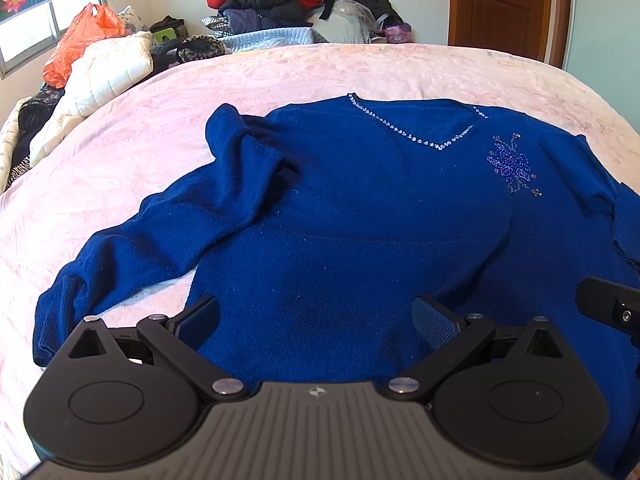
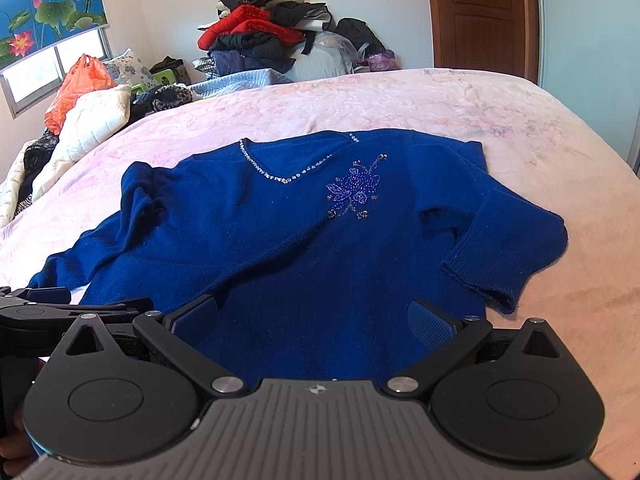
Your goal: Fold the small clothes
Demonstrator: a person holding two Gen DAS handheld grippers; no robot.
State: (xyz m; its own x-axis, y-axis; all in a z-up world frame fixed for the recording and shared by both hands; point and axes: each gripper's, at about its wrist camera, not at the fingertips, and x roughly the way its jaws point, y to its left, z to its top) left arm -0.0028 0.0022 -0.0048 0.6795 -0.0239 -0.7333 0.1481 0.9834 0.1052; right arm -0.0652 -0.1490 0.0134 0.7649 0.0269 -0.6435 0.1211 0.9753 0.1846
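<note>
A royal-blue V-neck sweater [image 1: 352, 216] with a beaded neckline and a beaded flower lies face up on the pink bed; it also shows in the right wrist view [image 2: 280, 248]. Its left sleeve [image 1: 132, 252] trails out toward the near left. Its right sleeve [image 2: 504, 252] is bent back, with the ribbed cuff lying near the body. My left gripper [image 1: 316, 320] is open, above the sweater's lower hem. My right gripper [image 2: 314, 320] is open, also above the hem, to the right of the left one. Neither holds anything.
The pink bedspread [image 1: 320, 72] reaches far and right. A heap of clothes [image 1: 280, 4] stands against the far wall. A white quilted pillow [image 1: 108, 72] and an orange bag [image 1: 84, 36] lie at the far left. A wooden door [image 1: 500, 4] stands at far right.
</note>
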